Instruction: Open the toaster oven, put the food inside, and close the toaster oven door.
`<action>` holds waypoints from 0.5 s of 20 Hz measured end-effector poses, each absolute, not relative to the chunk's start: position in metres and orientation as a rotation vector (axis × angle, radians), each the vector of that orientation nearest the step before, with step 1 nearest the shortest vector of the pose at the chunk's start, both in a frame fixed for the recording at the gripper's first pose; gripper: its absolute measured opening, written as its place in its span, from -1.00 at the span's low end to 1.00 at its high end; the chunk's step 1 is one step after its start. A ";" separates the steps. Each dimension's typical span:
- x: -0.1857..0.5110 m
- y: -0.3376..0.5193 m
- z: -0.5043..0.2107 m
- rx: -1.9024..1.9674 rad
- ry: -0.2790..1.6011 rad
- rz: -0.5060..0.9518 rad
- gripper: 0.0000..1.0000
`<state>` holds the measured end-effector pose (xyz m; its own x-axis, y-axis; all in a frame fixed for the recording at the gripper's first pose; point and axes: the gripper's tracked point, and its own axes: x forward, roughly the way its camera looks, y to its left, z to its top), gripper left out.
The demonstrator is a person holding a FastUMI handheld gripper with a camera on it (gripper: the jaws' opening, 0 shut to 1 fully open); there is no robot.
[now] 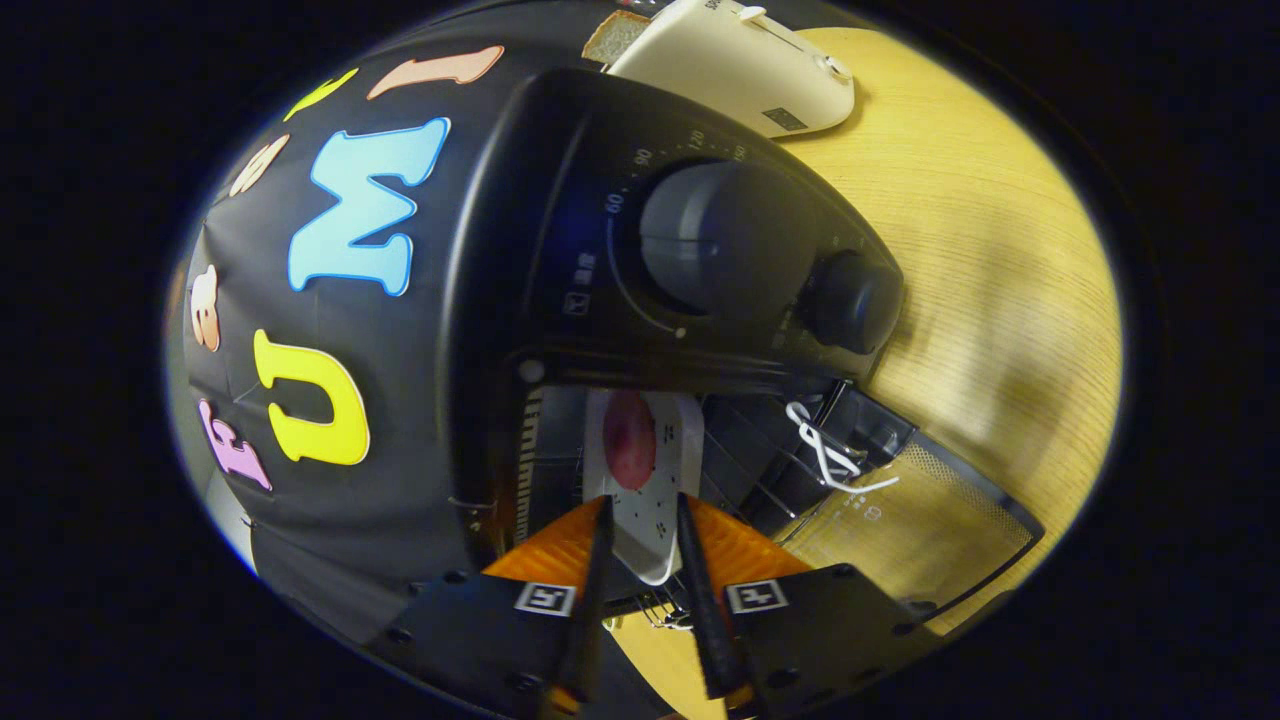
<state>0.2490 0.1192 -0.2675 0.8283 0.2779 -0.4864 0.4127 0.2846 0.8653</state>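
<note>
The black toaster oven [640,230] fills the space ahead, with a large grey knob [715,235] and a smaller dark knob [850,300] on its front panel. Its glass door [920,510] hangs open down toward the wooden table [1000,250]. A small white plate [660,480] carrying a pink-red piece of food [630,440] sits in the oven's mouth over the wire rack [760,470]. My gripper [645,520] is shut on the plate, one finger against each of its sides, and the plate's near end reaches back between them.
A white pop-up toaster [740,65] stands beyond the oven on the table, with a slice of bread [615,35] beside it. A white looped cord [825,450] hangs at the open door's edge. Bare wood lies past the door.
</note>
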 end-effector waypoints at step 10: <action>0.167 0.146 -0.261 1.125 0.691 -0.043 0.96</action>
<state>0.1673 0.1460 -0.2607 0.7935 0.3037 -0.5274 0.3664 0.4536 0.8124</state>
